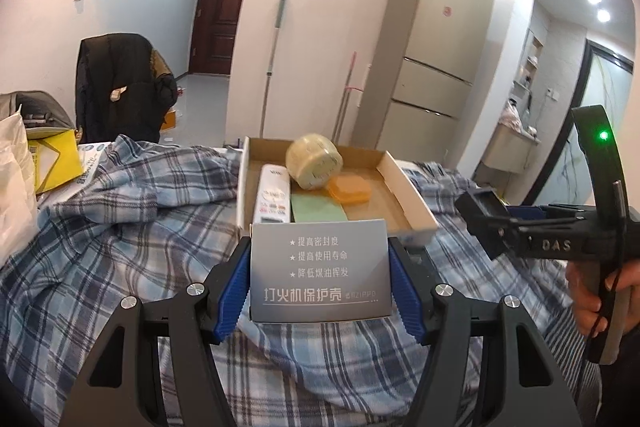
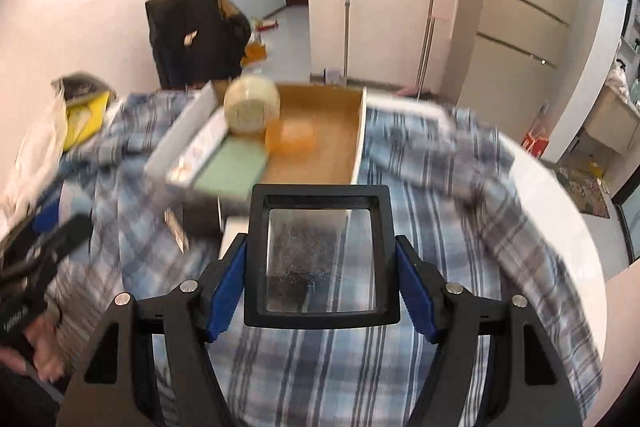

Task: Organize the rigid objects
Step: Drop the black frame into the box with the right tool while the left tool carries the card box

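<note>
Left gripper (image 1: 320, 279) clamps grey lighter-case box (image 1: 320, 263), right gripper (image 2: 322, 267) clamps black-framed case (image 2: 322, 259); both held above plaid cloth (image 2: 420, 227), facing cardboard tray (image 1: 404, 183), presumably for loading

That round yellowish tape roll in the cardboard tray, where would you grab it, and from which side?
I'd come from above and close the jaws across the tape roll's two flat faces. It appears to stand on edge, tilted, with the white remote to its left and the orange box at its front right, so low side approaches look crowded; the top is clear.
</note>
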`<control>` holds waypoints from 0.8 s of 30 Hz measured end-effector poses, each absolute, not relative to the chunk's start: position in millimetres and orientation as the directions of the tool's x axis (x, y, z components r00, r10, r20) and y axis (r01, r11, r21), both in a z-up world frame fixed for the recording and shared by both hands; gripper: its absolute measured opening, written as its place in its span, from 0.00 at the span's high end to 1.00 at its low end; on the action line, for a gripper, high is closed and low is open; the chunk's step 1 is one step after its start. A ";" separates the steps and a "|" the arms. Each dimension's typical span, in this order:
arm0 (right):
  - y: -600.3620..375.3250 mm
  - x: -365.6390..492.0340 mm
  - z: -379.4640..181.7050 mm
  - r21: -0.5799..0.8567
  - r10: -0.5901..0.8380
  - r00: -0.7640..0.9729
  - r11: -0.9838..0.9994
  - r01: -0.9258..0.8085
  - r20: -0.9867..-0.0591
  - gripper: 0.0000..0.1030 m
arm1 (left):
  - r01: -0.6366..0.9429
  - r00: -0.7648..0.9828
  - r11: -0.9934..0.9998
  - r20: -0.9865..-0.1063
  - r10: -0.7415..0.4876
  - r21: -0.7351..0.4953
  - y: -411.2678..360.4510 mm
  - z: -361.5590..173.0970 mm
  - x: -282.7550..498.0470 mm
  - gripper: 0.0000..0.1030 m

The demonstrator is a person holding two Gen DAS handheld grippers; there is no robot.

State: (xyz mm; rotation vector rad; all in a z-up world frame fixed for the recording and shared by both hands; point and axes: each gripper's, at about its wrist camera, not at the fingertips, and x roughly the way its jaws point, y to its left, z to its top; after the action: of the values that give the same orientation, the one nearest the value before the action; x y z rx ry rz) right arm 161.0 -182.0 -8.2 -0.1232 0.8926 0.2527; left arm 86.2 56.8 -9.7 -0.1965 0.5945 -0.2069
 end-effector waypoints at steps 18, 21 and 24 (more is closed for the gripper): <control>-77.8 259.3 -60.6 0.158 0.274 0.477 0.950 -0.269 -0.835 0.33 | 0.059 0.820 0.982 -0.551 -0.151 -0.182 87.2 6.9 135.3 0.36; -72.7 263.8 -75.3 0.186 0.294 0.428 0.943 -0.278 -0.855 0.33 | 0.062 0.823 0.982 -0.548 -0.151 -0.177 87.2 7.6 136.7 0.36; -69.5 263.9 -82.5 0.182 0.301 0.411 0.936 -0.302 -0.861 0.33 | 0.059 0.825 0.981 -0.544 -0.153 -0.187 89.6 8.2 139.0 0.36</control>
State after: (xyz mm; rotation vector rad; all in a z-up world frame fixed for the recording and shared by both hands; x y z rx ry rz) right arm 263.9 -69.5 -82.5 -0.0018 1.0831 0.3793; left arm 139.0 89.6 8.2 -0.1652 0.5910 -0.1132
